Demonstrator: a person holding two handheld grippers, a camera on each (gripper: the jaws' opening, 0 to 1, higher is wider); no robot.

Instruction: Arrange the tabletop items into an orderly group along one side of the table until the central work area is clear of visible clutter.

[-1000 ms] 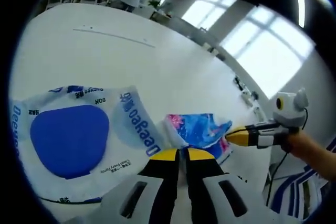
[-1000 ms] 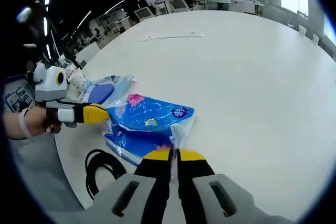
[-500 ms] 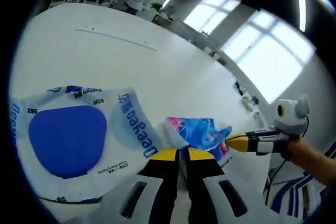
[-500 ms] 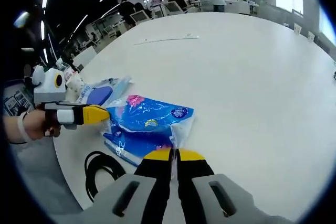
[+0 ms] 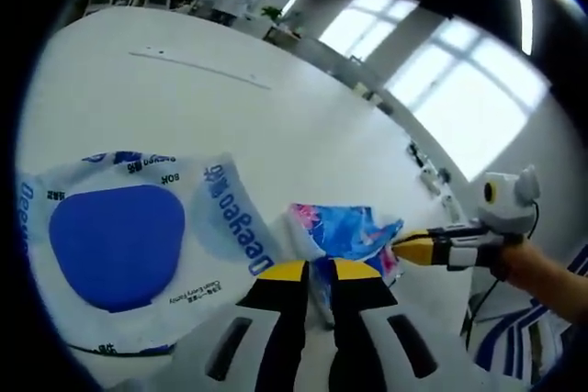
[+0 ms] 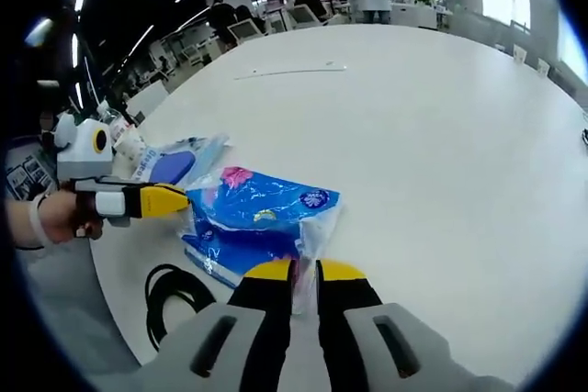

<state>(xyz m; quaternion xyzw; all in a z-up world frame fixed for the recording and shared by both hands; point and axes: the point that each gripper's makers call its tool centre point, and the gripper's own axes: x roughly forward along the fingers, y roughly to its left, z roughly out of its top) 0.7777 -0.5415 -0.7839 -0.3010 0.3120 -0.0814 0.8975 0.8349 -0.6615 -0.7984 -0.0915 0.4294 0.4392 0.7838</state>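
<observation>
A blue tissue pack with pink print (image 5: 349,227) (image 6: 257,213) lies near the table's edge. My left gripper (image 5: 319,273) has its jaws a little apart, with the pack's clear plastic edge between them. My right gripper (image 6: 304,271) is also slightly open around the pack's opposite plastic corner. Each gripper shows in the other's view: the left gripper (image 6: 184,199) touches the pack's left end, and the right gripper (image 5: 397,247) touches its right end. A white tissue pack with a blue oval (image 5: 119,236) (image 6: 175,162) lies beside the blue one.
A black cable loop (image 6: 170,296) lies by the table edge close to the blue pack. The white table (image 6: 413,135) stretches wide and bare beyond, with a thin strip (image 6: 294,67) far off. A person's hand (image 6: 55,213) holds the left gripper.
Both pairs of jaws have parted slightly from being shut on the blue pack's plastic edges. The packs have stayed where they were.
</observation>
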